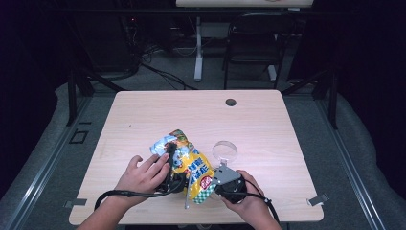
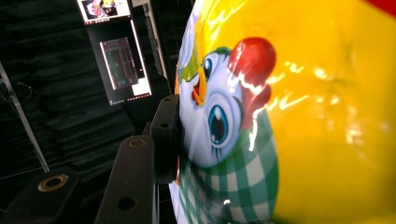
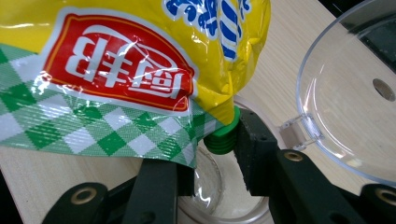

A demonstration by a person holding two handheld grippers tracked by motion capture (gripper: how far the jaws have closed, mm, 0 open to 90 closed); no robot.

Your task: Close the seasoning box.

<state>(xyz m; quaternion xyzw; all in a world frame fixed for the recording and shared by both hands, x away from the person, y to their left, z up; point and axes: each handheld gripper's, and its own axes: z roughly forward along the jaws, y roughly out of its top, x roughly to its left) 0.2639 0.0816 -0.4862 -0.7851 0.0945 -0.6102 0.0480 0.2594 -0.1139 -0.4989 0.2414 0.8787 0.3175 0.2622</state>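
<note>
Yellow glossy plastic makes up the pouch (image 1: 194, 167), printed with a cartoon chicken (image 2: 219, 112), a green-and-white check band and a red label with white characters, seen upside down in the right gripper view; the blue writing above it is too cut off to read. The pouch lies near the front middle of the wooden table (image 1: 268, 129), its long axis running from far-left to near-right, its green screw spout (image 3: 224, 135) pointing down over a clear glass jar (image 3: 224, 196). The jar's clear lid (image 1: 225, 150) lies just behind. The left gripper (image 1: 173, 167) clamps the pouch body. The right gripper (image 3: 217, 158) straddles the spout, one pad touching it; a firm grip cannot be told.
</note>
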